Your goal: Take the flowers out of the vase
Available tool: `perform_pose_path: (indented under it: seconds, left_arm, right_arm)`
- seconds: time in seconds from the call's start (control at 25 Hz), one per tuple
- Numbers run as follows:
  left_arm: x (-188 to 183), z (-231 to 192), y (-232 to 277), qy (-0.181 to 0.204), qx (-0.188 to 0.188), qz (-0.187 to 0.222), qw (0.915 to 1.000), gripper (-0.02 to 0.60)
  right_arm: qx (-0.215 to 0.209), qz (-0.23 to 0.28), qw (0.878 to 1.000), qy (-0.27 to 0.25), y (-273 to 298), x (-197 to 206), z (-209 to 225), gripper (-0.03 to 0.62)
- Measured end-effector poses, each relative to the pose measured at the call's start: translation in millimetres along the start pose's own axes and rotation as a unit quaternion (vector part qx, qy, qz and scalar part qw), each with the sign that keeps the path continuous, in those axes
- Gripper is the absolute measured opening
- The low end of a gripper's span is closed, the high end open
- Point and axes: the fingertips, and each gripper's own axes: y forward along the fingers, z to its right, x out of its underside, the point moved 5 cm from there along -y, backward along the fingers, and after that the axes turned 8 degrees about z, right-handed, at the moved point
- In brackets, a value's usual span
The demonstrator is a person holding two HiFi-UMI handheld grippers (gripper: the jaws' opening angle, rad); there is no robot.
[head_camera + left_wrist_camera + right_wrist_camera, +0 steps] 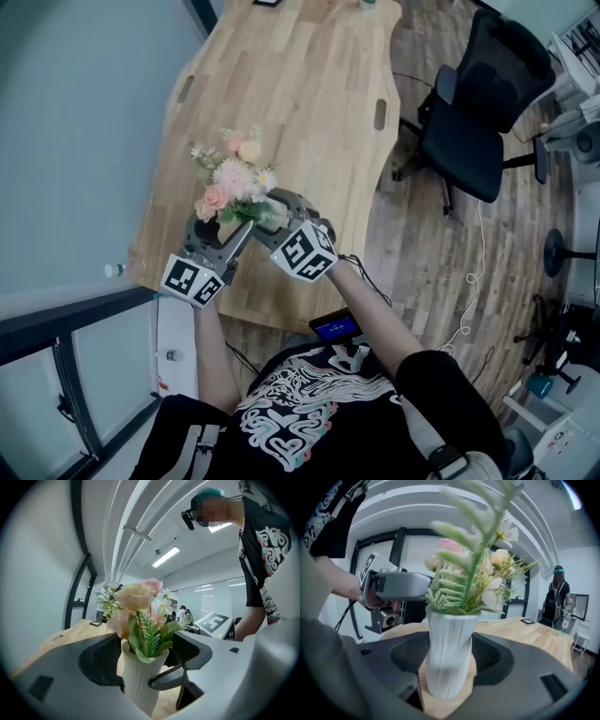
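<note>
Plainly, a wooden table [309,112] holds everything. The left gripper [221,232] and the right gripper [274,214] each straddle the vase [449,653], jaws spread wide, pads not pressing on it. That white ribbed vase stands upright near the table's close edge. Pink and cream flowers [232,178] sit in the vase.

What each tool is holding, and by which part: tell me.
Nothing is held. The left tool and the right tool both stand open around the white ribbed vase, which rests on the table, flowers inside.
</note>
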Motion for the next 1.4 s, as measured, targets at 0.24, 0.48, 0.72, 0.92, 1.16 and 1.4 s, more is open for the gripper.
perform_pose_path:
  seconds: [0.24,0.48,0.72,0.92,1.16,1.4]
  left_arm:
    - [0.6,-7.1,6.2,0.001,0.001,0.007,1.0000,0.322]
    - [1.8,-6.9,2.5,0.003,-0.012,0.006,0.9999,0.322]
    - [-0.3,-8.2,11.6,-0.017,-0.017,-0.007,0.9997,0.259]
    - [-5.4,-9.0,15.7,-0.015,-0.035,-0.017,0.9991,0.102]
    - [-5.4,-11.9,14.3,-0.019,-0.042,-0.019,0.9987,0.067]
    - [-6.8,-9.1,14.7,-0.022,-0.043,-0.017,0.9987,0.052]
  right_arm:
    - [0.017,0.013,1.000,0.003,5.1,-0.4,-2.0,0.272]
    - [0.009,0.021,1.000,0.008,5.2,1.2,-8.3,0.270]
    - [0.012,0.021,1.000,0.008,-3.3,3.1,-1.6,0.270]
    - [0.005,0.019,1.000,0.005,-4.6,-0.2,1.0,0.270]
    - [0.005,0.020,1.000,0.009,-2.3,0.5,0.5,0.270]
    - [0.003,0.020,1.000,0.008,-4.7,1.1,0.3,0.270]
